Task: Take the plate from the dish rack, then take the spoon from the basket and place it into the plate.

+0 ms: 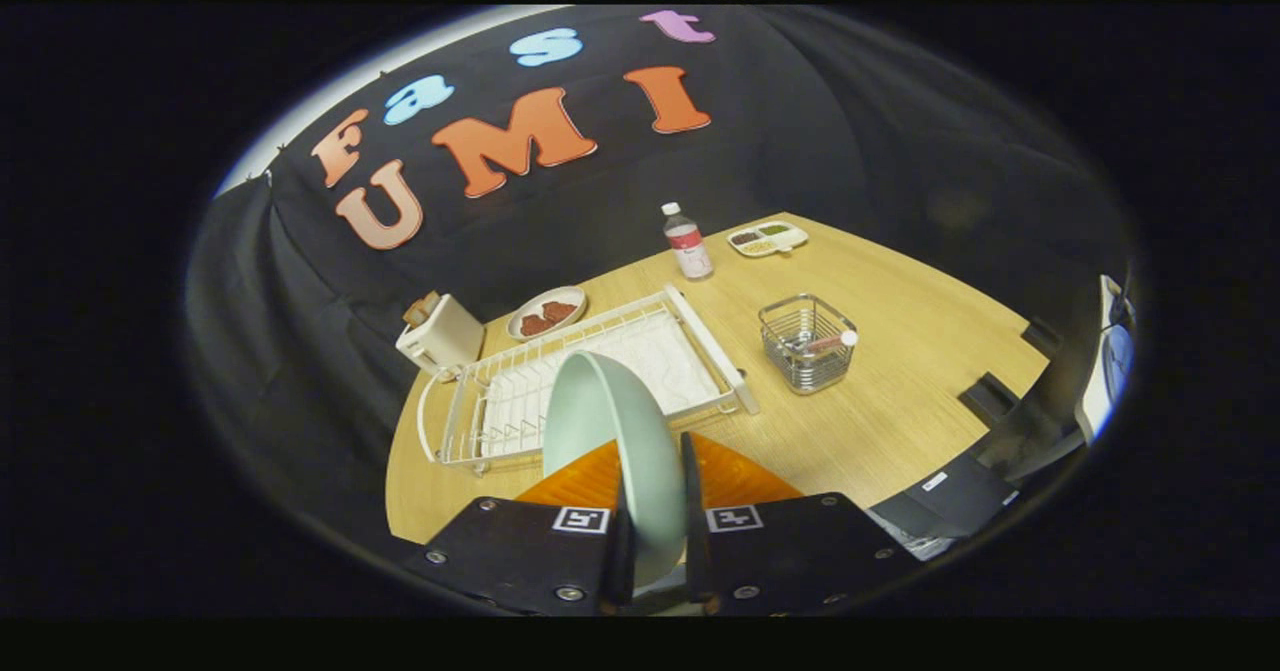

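Observation:
A pale green plate (610, 441) stands on edge between my fingers, and my gripper (655, 511) is shut on its rim, holding it up above the table. Beyond it lies the white wire dish rack (500, 421) on its tray, with nothing standing in it. To the right of the rack sits a small metal wire basket (806, 343). A spoon (825, 343) with a light tip leans inside it, reaching the basket's right rim.
Behind the rack stand a white toaster (440, 336) and a plate of brown food (546, 313). A water bottle (687, 241) and a divided snack tray (767, 238) sit at the far side of the wooden table (900, 371). Bare tabletop lies right of the basket.

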{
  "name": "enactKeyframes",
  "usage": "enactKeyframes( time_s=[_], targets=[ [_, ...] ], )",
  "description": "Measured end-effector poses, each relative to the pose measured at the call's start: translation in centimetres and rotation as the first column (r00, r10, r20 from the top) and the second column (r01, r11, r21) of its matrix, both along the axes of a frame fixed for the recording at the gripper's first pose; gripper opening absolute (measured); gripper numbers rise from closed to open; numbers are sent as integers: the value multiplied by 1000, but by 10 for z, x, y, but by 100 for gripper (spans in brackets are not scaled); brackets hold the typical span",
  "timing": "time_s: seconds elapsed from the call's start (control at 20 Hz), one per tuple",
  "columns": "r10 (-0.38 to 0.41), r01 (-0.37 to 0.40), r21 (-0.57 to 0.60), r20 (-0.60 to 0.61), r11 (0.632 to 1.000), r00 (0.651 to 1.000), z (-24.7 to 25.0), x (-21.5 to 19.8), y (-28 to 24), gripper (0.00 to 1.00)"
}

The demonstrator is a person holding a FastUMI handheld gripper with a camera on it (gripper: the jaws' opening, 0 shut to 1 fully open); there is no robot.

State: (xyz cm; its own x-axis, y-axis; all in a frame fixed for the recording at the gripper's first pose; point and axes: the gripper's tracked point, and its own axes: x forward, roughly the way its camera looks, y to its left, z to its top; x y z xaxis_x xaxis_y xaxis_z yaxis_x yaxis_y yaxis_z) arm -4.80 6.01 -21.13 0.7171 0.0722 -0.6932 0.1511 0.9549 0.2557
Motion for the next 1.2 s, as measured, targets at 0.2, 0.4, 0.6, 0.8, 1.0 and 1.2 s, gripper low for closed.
enactKeyframes(
  time_s=[0.2, 0.4, 0.6, 0.8, 1.0, 1.2],
  targets=[
    [-11, 15, 71, -54, 997, 998, -25, -23, 6, 21],
    [-9, 17, 80, -101, 997, 995, -54, -33, 6, 21],
    [-38, 61, 181, -128, 982, 991, -76, -30, 10, 21],
    [-43, 82, 235, -166, 969, 985, -104, -28, 17, 21],
    [-40, 94, 259, -203, 961, 978, -119, -31, 20, 21],
    [-59, 108, 207, -229, 972, 972, -129, -32, 9, 35]
  ],
)
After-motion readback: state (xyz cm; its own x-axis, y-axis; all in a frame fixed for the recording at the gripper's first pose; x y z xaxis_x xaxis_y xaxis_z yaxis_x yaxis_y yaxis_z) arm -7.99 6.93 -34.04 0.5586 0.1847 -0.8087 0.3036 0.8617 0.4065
